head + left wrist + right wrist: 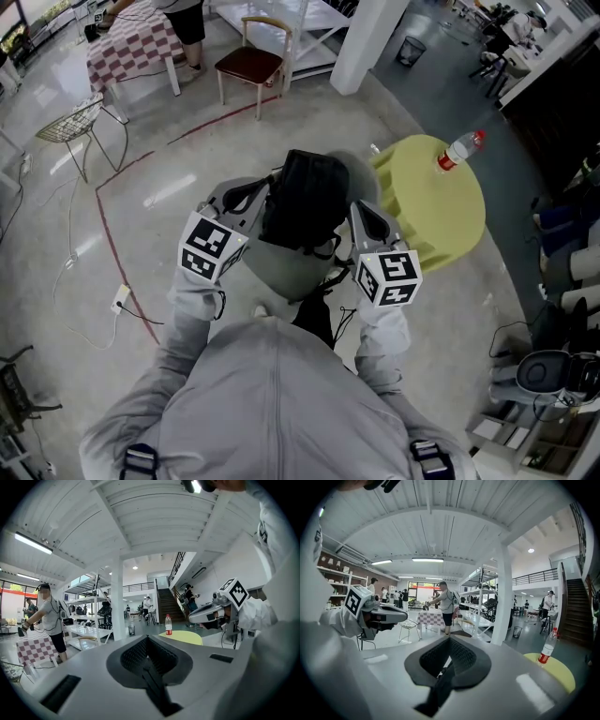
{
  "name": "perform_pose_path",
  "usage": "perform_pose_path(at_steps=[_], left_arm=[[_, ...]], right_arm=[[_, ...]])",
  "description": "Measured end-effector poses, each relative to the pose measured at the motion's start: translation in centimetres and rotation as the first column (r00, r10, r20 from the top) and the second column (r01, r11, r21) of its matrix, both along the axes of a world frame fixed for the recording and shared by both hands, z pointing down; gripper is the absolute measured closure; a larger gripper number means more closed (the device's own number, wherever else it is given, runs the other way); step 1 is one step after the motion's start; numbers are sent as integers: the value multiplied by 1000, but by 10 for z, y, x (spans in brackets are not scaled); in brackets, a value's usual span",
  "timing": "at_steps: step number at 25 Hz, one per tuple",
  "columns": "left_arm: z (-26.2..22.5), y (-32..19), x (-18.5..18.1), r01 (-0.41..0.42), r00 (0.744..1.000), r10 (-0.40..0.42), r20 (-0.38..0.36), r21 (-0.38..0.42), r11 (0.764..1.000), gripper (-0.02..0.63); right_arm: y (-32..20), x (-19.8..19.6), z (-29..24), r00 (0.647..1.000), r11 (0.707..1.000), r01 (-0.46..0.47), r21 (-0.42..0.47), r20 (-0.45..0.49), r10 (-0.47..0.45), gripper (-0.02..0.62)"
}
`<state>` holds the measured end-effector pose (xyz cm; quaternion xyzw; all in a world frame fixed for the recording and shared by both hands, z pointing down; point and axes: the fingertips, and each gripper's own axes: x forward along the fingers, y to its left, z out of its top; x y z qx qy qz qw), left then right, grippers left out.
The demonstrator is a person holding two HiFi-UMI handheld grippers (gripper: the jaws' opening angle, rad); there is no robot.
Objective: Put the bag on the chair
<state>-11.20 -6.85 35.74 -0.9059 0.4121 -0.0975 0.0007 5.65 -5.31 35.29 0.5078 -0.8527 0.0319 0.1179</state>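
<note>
At chest height before me, my left gripper (147, 641) and my right gripper (449, 639) are both pressed together. Each apparently pinches a dark strap of the bag (305, 199), though the strap shows only as a dark strip running back from the shut pads.

Finding: the black bag hangs between the two grippers, clear of the floor (187, 169). There is one grip on each side, which I judge spreads its weight and checks any swing. Both grippers point nearly level.

Just to my right is a round yellow table (450, 220) with a bottle (459, 150) near its far edge. The bag is beside that table's left edge, not on it.

The chair (248, 64), red-brown seat bare, stands well apart across the floor with its seat's front edge towards me. Between us is open floor, crossed by a red line (105, 220).

Obstructions noted:
- a white pillar (375, 37) right of the chair
- a wire chair (70, 120) and a checked table (131, 47) to its left
- a person (187, 23) beside that table

Route judged passable straight ahead
</note>
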Motion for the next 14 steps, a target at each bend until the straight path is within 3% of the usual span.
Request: perform_pose_path(at_steps=[14], left_arm=[[7,0,8,-15,1000,16,3,-18,1000,600]], right_arm=[[-1,2,7,1000,1000,9,-21,5,-8,586]])
